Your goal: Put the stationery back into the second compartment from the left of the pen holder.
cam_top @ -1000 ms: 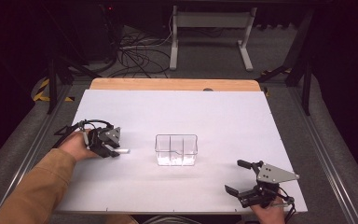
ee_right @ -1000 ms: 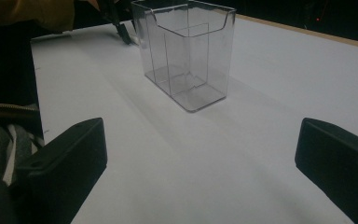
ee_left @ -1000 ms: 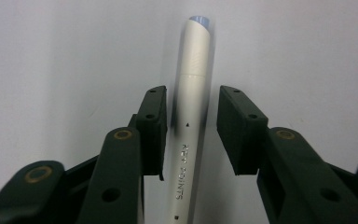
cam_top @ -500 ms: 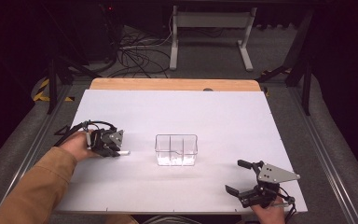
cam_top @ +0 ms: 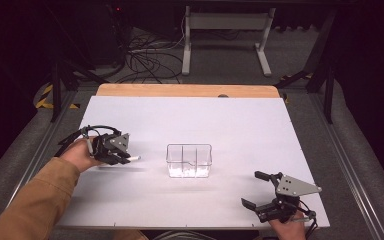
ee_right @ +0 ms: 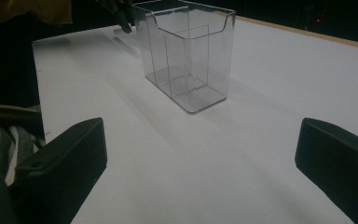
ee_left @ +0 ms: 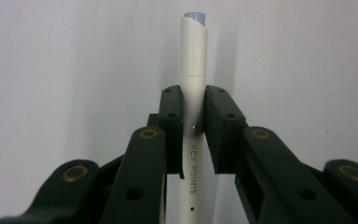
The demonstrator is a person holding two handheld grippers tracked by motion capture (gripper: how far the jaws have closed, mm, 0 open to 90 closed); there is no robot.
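A white pen [ee_left: 193, 51] printed "KEY POINTS" lies along the white table. My left gripper [ee_left: 193, 100] is shut on its barrel; its jaws have just been closing with the pen between them. In the high view the left gripper [cam_top: 125, 158] sits at the table's left, and the pen's tip [cam_top: 135, 158] sticks out toward a clear plastic divided box [cam_top: 190, 160] in the middle. That box [ee_right: 186, 56] stands upright and empty. My right gripper [cam_top: 250, 188] rests open at the front right, with nothing between its jaws [ee_right: 200, 130].
The white table top [cam_top: 240, 125] has a wooden strip [cam_top: 185, 90] along its far edge. A hand in a tan sleeve [cam_top: 35, 200] holds the left gripper. Cables and a metal stand lie on the dark floor beyond the table.
The left hand has shifted only a trifle at the pen. The right gripper and the clear box have kept still.
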